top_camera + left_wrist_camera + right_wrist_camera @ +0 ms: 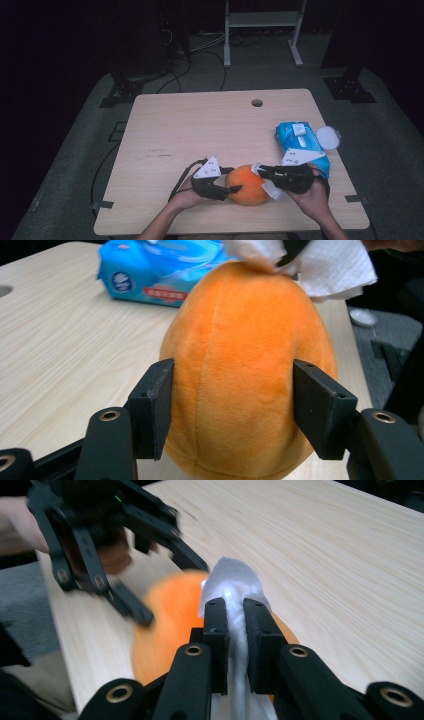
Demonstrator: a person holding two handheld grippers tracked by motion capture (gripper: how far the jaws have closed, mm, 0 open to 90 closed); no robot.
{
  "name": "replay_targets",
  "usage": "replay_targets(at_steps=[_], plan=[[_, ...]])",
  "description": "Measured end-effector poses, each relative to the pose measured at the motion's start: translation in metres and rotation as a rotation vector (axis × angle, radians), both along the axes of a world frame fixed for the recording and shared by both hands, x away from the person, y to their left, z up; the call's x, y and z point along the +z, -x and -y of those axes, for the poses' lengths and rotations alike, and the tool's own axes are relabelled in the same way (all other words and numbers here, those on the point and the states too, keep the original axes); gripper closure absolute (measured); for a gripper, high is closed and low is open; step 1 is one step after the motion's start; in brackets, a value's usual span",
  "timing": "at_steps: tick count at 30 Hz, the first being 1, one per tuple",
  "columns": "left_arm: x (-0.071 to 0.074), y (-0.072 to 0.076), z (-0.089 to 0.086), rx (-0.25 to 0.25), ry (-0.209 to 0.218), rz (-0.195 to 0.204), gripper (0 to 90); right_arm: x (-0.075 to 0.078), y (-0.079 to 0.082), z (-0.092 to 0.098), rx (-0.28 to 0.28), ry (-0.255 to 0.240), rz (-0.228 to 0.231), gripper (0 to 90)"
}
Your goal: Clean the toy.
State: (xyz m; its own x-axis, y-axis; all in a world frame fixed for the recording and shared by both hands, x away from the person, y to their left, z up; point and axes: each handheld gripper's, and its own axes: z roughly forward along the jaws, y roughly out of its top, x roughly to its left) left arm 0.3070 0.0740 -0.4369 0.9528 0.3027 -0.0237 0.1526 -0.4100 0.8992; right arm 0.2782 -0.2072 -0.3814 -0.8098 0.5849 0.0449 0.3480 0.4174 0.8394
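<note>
An orange plush ball (248,186) rests on the wooden table (200,125) near its front edge. My left gripper (229,189) comes at it from the left. In the left gripper view its two pads (152,407) press on either side of the plush ball (240,355). My right gripper (261,172) is at the ball's right top, shut on a white tissue (272,190). In the right gripper view the tissue (230,577) is pinched between the jaws of my right gripper (235,605) and lies against the blurred orange ball (165,625).
A blue pack of wet wipes (300,142) lies at the table's right edge, just behind my right hand, with a small white lid (328,136) beside it. A cable hole (257,103) is in the far part of the tabletop. A metal stand (262,20) is on the floor beyond.
</note>
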Motion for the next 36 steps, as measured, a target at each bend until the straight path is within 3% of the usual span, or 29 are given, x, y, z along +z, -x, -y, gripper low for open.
replay_targets(at_steps=[4,7,9,11,13,17,20,21,25,27,28,29,31,33,35,36], plan=[[0.0,-0.002,0.002,-0.009,0.009,-0.028,30.5,-0.005,0.001,0.004,-0.001,-0.031,-0.023,80.6],[0.001,0.001,0.006,-0.008,0.008,-0.021,31.7,-0.005,0.006,-0.011,0.049,-0.041,-0.018,80.6],[0.0,0.002,0.008,-0.012,0.012,-0.017,33.4,-0.006,0.01,-0.026,0.113,-0.059,-0.033,80.6],[-0.001,0.002,0.007,-0.014,0.003,-0.014,34.5,-0.009,0.014,-0.042,0.157,-0.017,-0.022,80.5],[-0.002,0.002,0.004,-0.014,-0.001,-0.012,35.3,-0.01,0.014,-0.046,0.156,0.019,0.0,80.5],[-0.004,0.002,0.001,-0.01,0.001,-0.015,35.3,-0.004,0.004,-0.023,0.081,-0.018,0.003,80.5],[-0.004,0.0,0.002,-0.008,0.006,-0.032,33.0,-0.005,-0.005,-0.002,-0.002,-0.013,0.019,80.3],[-0.002,0.0,0.003,-0.005,0.013,-0.042,30.2,-0.007,-0.007,0.004,-0.012,-0.027,-0.008,80.3],[0.003,-0.003,0.009,0.008,0.023,-0.109,10.8,-0.014,-0.006,0.006,0.032,-0.041,-0.06,80.3],[0.003,-0.003,0.014,-0.002,0.024,-0.142,7.9,-0.014,-0.003,-0.002,0.079,-0.048,-0.072,80.2],[0.002,-0.002,0.017,-0.013,-0.001,-0.144,8.1,-0.015,-0.001,-0.007,0.095,-0.041,-0.066,80.2],[0.0,0.001,0.02,-0.025,-0.026,-0.126,10.7,-0.014,0.001,-0.011,0.108,-0.036,-0.067,80.1],[0.0,0.004,0.019,-0.033,-0.023,-0.099,27.4,-0.014,0.003,-0.018,0.118,-0.01,-0.052,80.1],[0.005,0.005,0.017,-0.023,-0.006,-0.063,39.0,-0.01,0.005,-0.018,0.099,-0.014,-0.034,80.3],[0.013,0.007,0.016,-0.008,0.028,0.002,43.1,-0.002,0.006,-0.016,0.075,-0.034,-0.002,80.4],[0.016,0.008,0.016,-0.004,0.025,0.03,43.5,0.003,0.006,-0.016,0.057,-0.052,0.02,80.4]])
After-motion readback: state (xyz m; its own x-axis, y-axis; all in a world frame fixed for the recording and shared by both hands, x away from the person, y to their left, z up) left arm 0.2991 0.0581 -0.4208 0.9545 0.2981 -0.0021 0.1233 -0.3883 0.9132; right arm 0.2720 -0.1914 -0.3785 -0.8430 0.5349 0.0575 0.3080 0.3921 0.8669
